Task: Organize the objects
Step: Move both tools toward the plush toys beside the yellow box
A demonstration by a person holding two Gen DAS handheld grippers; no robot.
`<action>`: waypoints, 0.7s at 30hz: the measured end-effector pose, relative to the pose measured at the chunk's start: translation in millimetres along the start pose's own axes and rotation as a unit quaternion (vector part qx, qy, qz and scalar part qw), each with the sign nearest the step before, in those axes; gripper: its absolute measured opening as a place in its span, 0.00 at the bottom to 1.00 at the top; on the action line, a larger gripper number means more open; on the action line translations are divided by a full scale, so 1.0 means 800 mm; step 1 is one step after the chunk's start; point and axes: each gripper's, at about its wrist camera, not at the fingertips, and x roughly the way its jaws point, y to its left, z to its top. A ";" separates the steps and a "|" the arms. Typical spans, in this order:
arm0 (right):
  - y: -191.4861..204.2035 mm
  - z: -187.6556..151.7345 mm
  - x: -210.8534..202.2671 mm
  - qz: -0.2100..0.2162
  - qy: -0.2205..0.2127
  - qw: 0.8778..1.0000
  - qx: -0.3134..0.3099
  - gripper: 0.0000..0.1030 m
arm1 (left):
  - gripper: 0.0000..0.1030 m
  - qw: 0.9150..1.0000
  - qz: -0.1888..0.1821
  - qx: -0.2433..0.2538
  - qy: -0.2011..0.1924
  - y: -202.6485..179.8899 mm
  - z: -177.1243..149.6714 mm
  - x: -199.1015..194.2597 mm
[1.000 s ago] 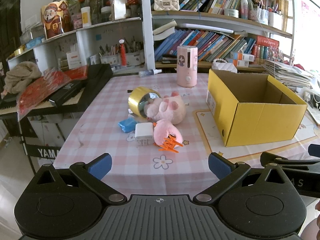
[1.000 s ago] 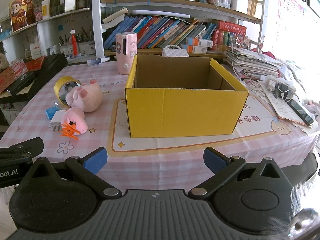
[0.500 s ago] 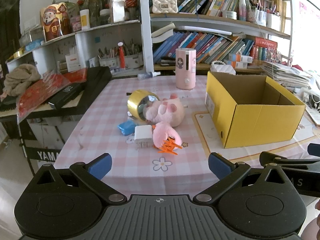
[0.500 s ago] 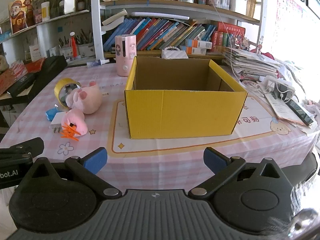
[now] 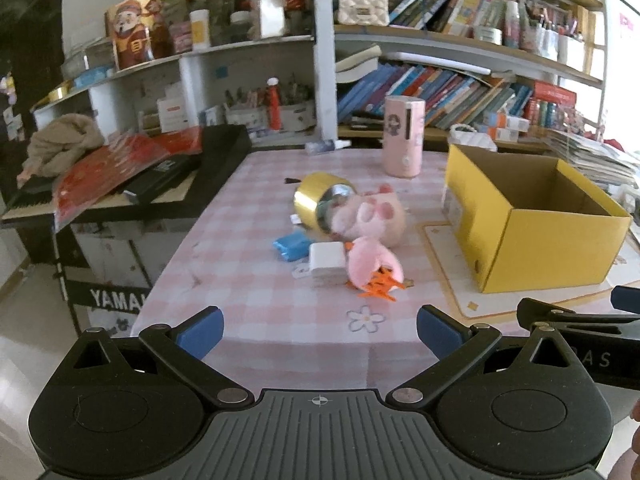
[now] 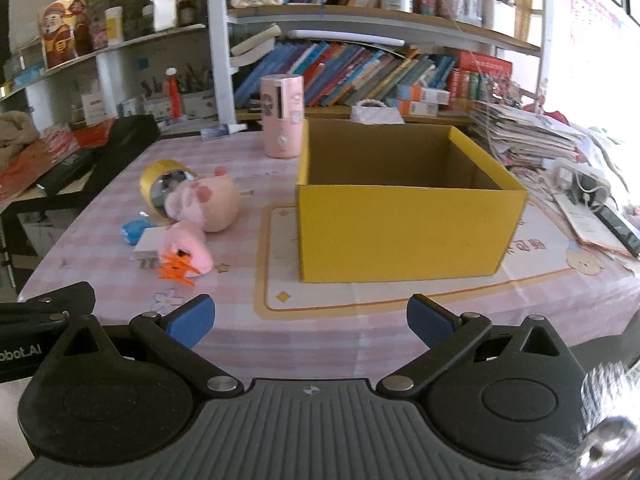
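Reaching for the first item is the step in hand, by the look of it: both tools hang at the near edge of the tabletop point(image 5: 240, 280) with nothing between their fingers. The left hand-held gripper point(image 5: 319, 332) stands spread wide and empty, and the cluster to be sorted lies straight ahead of it and a little to its right: an orange hair clip point(image 5: 378, 286) nearest, resting against a small pink plush point(image 5: 370, 262), with a white charger block point(image 5: 326, 262) touching that plush on the left, a blue packet point(image 5: 290, 244) just beyond the block, then a larger pink plush pig point(image 5: 378, 218) leaning against a gold tape roll point(image 5: 320, 202) farthest off. The right hand-held gripper point(image 6: 310, 320) is likewise released and empty, and the open yellow cardboard box point(image 6: 400, 232) sits directly ahead of it, apparently empty, though its floor is hidden. A sensible approach would be for the left tool to take the small plush first, closing across its soft body rather than on the clip beneath it, since the clip is thin and may skid. Lifting clear before swinging right toward the box should keep the charger block and packet from being dragged along.
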 end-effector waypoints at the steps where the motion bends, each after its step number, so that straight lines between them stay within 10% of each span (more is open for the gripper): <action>1: 0.004 0.000 0.001 0.004 0.001 1.000 -0.002 1.00 | 1.00 1.000 0.003 -0.002 0.000 0.004 -0.001 0.000; 21: 0.072 0.017 0.048 0.099 0.035 0.991 -0.078 0.75 | 1.00 0.995 0.032 -0.085 0.038 0.062 -0.004 0.032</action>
